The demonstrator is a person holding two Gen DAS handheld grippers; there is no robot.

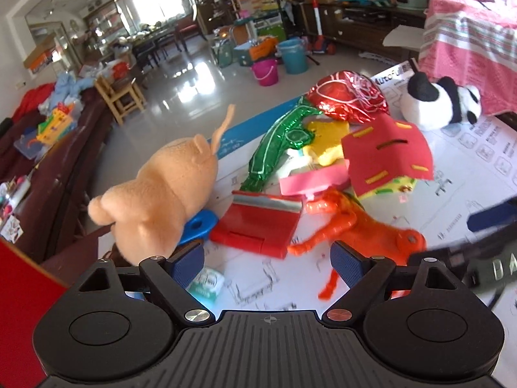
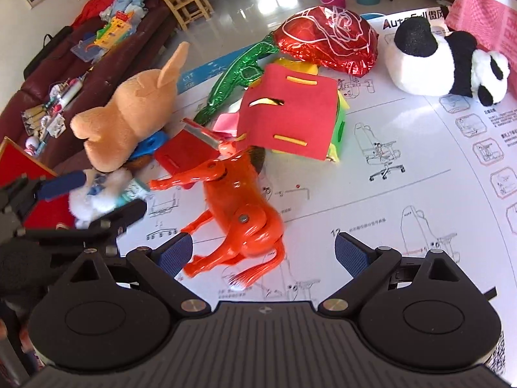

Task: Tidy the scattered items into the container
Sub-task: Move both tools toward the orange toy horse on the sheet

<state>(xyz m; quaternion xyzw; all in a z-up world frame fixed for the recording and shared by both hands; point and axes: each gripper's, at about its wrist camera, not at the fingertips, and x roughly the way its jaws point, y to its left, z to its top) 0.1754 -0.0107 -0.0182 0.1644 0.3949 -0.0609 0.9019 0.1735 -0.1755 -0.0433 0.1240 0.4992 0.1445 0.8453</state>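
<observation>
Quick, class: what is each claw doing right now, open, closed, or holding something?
Left claw: open, holding nothing, above the printed sheet.
Right claw: open, holding nothing; the orange toy horse lies partly between its fingers.

Glossy pale floor (image 1: 181,74), maroon sofa (image 2: 106,64), perhaps sunlit windows (image 1: 158,6).

Toy horse (image 2: 239,200) between plush dog (image 2: 129,113), panda (image 2: 436,61).

Two plush toys: a tan one (image 2: 129,116), a panda (image 2: 446,61); one orange horse (image 2: 242,207).
</observation>
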